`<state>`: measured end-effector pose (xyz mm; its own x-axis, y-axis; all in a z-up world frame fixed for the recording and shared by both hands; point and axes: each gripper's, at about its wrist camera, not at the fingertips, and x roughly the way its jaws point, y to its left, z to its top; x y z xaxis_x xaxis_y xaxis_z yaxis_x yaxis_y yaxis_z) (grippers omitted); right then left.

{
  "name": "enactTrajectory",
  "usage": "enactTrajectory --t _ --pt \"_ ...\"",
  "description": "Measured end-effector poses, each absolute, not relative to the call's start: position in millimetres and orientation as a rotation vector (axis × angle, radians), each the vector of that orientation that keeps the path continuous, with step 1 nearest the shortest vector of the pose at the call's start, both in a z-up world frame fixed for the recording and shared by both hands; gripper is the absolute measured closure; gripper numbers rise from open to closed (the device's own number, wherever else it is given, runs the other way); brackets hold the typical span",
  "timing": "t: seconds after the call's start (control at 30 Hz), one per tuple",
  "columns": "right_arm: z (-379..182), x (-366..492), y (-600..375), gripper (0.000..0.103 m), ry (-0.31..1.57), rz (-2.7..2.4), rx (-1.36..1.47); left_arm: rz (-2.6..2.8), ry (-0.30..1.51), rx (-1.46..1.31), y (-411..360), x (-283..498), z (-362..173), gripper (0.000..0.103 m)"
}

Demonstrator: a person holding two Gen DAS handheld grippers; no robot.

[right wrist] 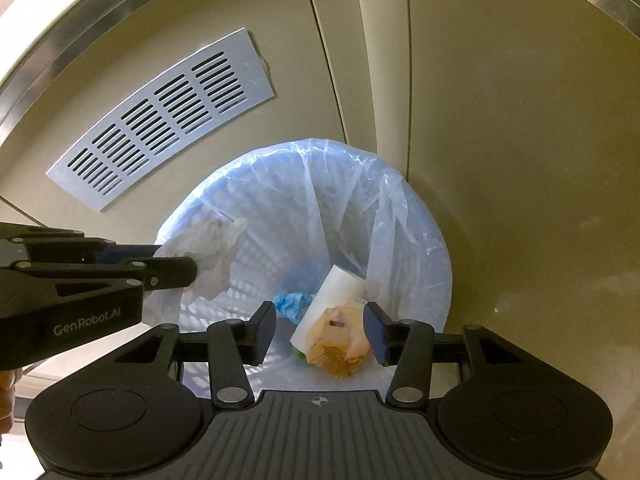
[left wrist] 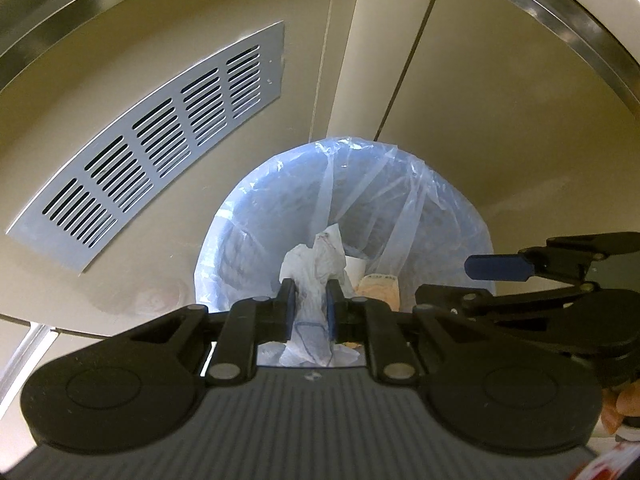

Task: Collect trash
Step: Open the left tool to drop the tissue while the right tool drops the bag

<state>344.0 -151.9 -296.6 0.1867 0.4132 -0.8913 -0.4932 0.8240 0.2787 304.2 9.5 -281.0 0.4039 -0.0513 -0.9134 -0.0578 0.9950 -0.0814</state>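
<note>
A waste bin (left wrist: pixel 248 216) lined with a thin blue plastic bag (right wrist: pixel 400 240) stands against a beige cabinet. My left gripper (left wrist: pixel 310 286) is shut on a crumpled white tissue (left wrist: pixel 316 256) and holds it over the bin's mouth; from the right wrist view it (right wrist: pixel 176 260) comes in from the left with the tissue (right wrist: pixel 212 248) at its tip. My right gripper (right wrist: pixel 320 310) hangs open above the bin. A crumpled tan wad (right wrist: pixel 336 340) shows between its fingers, well clear of the left pad. A white cup (right wrist: pixel 336 284) and a blue glove (right wrist: pixel 292 304) lie inside.
A grey slotted vent grille (left wrist: pixel 160 148) is set in the cabinet panel left of the bin. Vertical door seams run up behind the bin. A metal edge (left wrist: pixel 580 20) curves across the top. A hand (right wrist: pixel 6 396) shows at the lower left.
</note>
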Motion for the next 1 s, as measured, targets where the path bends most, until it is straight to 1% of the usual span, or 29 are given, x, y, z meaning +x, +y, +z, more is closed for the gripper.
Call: enactTrajectory --t 0.27,0.3,0.37,0.4,0.43,0.53,1.0 --pt "-295 345 -155 0.053 1.224 0.621 -0.069 -0.005 1.154 -0.105 8 310 -280 0.085" --pt "-295 345 -155 0.053 1.223 0.619 -0.066 -0.008 1.152 -0.104 8 311 -279 0.083" --pt "-294 345 -156 0.052 1.222 0.618 -0.065 -0.013 1.148 -0.104 8 312 -278 0.075" --pt "-294 345 -156 0.052 1.221 0.617 -0.066 -0.012 1.144 -0.107 8 312 -277 0.065" --pt "-294 344 -156 0.051 1.221 0.617 -0.068 -0.010 1.140 -0.112 9 311 -275 0.061" --pt "-293 343 -157 0.048 1.219 0.614 -0.068 -0.009 1.130 -0.121 10 311 -271 0.058" --pt "-269 330 -162 0.043 1.182 0.620 -0.052 0.016 1.099 -0.133 15 297 -245 0.058"
